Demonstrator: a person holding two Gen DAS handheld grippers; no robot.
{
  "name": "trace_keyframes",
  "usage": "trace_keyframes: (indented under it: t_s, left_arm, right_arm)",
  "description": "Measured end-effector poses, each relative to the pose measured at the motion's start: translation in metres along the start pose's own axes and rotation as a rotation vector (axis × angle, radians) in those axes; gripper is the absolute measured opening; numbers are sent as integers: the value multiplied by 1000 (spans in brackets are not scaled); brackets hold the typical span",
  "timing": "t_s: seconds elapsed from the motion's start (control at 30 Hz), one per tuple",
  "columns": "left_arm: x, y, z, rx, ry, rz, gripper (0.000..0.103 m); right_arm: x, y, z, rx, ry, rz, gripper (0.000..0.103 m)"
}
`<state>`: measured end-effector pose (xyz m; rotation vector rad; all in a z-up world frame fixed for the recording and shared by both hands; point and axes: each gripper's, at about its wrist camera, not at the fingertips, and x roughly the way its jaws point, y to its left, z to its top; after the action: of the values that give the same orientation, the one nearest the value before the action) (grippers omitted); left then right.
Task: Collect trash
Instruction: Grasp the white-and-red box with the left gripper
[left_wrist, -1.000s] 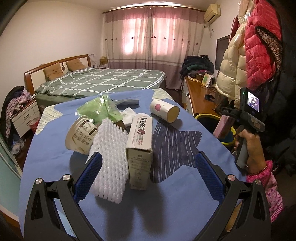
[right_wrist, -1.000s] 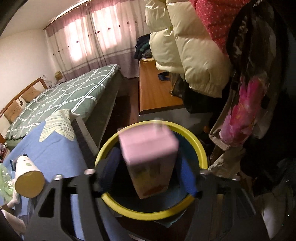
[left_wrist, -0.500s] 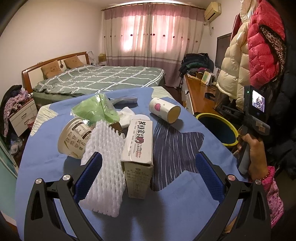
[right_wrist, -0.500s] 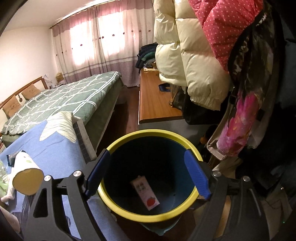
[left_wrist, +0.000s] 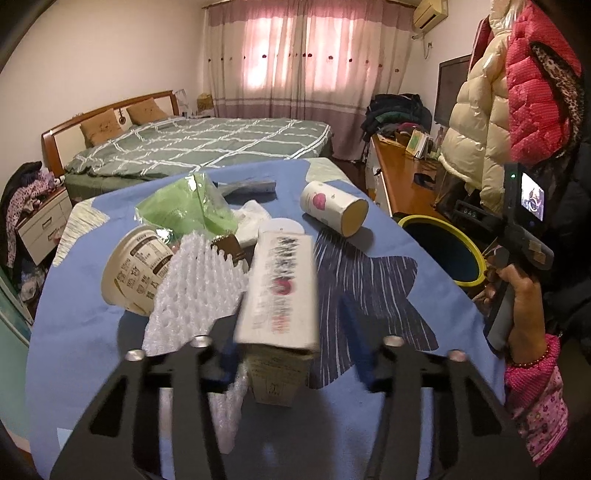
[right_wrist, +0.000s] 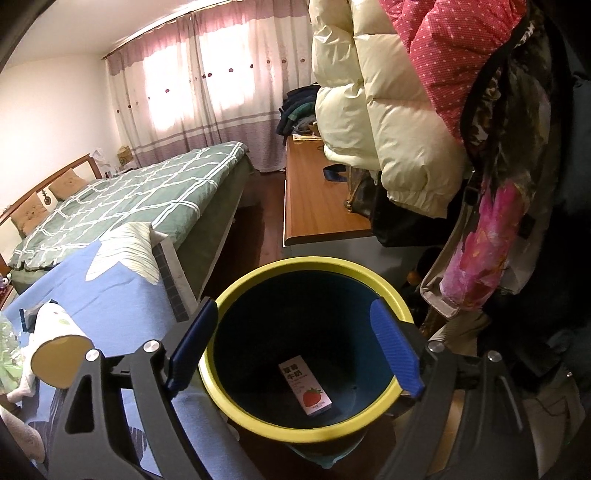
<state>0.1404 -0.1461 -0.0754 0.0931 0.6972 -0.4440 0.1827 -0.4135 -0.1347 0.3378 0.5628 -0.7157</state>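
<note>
- My left tongs have just been closing around the carton at the table's near edge. There's still a gap on one side, so I'd centre before squeezing.
- Right tongs are wide and empty over the bin.

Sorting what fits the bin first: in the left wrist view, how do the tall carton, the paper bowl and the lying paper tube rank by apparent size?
1. Tall carton, though it is nearest the camera.
2. Paper bowl.
3. Paper tube, farthest away, so true size is unsure.

a carton is flanked on the table by foam netting, left; a bin is set right.
</note>
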Motion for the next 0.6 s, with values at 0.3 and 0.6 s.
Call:
trace_keyframes:
  t_s: [0.3, 0.6]
  left_arm:
    - [-3, -5, 5, 7, -2, -6, 31]
    - [-3, -38, 27, 58, -34, -84, 31]
  right_arm:
    - [-5, -5, 0, -12, 7, 16, 80]
    - [-30, -29, 3, -26, -19, 33, 80]
